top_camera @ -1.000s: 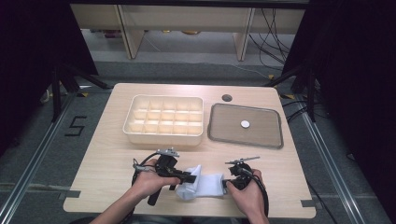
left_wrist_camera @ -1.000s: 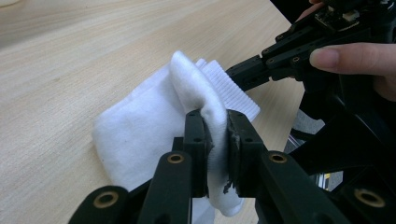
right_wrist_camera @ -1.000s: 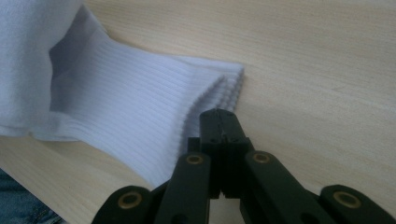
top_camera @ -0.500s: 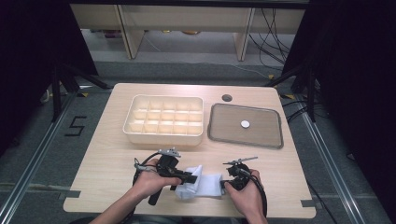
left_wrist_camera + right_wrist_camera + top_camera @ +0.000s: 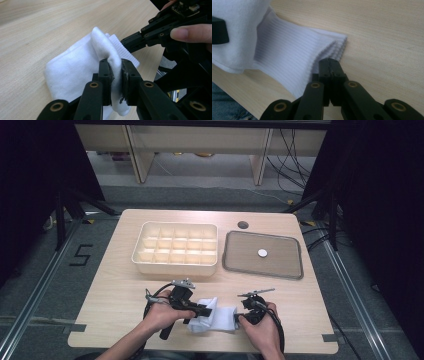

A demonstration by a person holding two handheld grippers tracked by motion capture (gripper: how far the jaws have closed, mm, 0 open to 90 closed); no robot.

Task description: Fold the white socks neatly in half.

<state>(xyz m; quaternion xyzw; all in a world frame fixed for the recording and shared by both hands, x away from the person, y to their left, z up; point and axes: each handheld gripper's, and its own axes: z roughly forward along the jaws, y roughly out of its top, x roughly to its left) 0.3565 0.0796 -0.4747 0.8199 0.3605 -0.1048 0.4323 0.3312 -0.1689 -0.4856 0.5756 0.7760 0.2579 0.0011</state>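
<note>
White sock [image 5: 215, 319] lies at the near edge of the table [image 5: 115, 285], between my two hands, well apart from the divided box [image 5: 176, 248] and the tray [image 5: 263, 255] farther back.

Left gripper [image 5: 115, 75]: jaws pinched on a raised fold of the sock's smooth knit, cloth bunched thick between the pads.

Right gripper [image 5: 329, 67]: jaws fully together at the ribbed cuff [image 5: 294, 57]. I can't tell if any rib is caught between them; the tips sit at the cuff's edge.

Handling, my read: light, limp, stretchy; it will sag and slide off a shallow pinch. Cuff is the firmer part, layered ribs give a better bite. I'd grab deep on the cuff, not the loose fold.
</note>
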